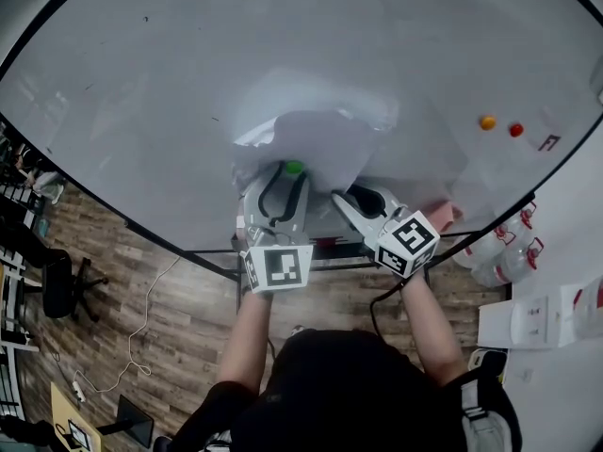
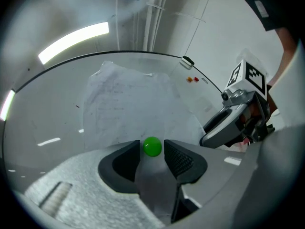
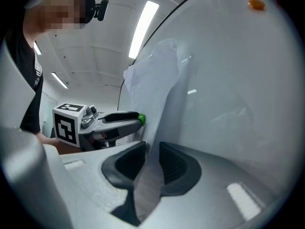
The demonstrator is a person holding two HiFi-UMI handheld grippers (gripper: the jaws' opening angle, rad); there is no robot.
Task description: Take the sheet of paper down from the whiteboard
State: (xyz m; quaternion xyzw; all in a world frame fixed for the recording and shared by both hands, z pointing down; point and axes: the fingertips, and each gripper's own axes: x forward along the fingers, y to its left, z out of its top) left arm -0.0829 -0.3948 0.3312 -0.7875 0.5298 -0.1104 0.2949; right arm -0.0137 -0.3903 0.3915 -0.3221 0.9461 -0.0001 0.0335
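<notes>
A crumpled white sheet of paper [image 1: 316, 144] hangs on the whiteboard [image 1: 188, 83], bulging away from it. A green magnet [image 1: 294, 168] sits on the sheet's lower part. My left gripper [image 1: 287, 179] points at the board. In the left gripper view the green magnet [image 2: 152, 147] lies between the jaws of the left gripper [image 2: 152, 152], with slim gaps on both sides. My right gripper [image 1: 350, 196] is just to its right. In the right gripper view the paper's loose edge [image 3: 155, 89] runs between the wide jaws of the right gripper [image 3: 152, 154], and the pads do not press it.
An orange magnet [image 1: 487, 121] and a red magnet [image 1: 515, 130] sit on the board at the right. A pink eraser [image 1: 441, 215] lies on the board's ledge. Spray bottles [image 1: 499, 252] stand at the lower right. A chair [image 1: 66, 281] is on the wooden floor at the left.
</notes>
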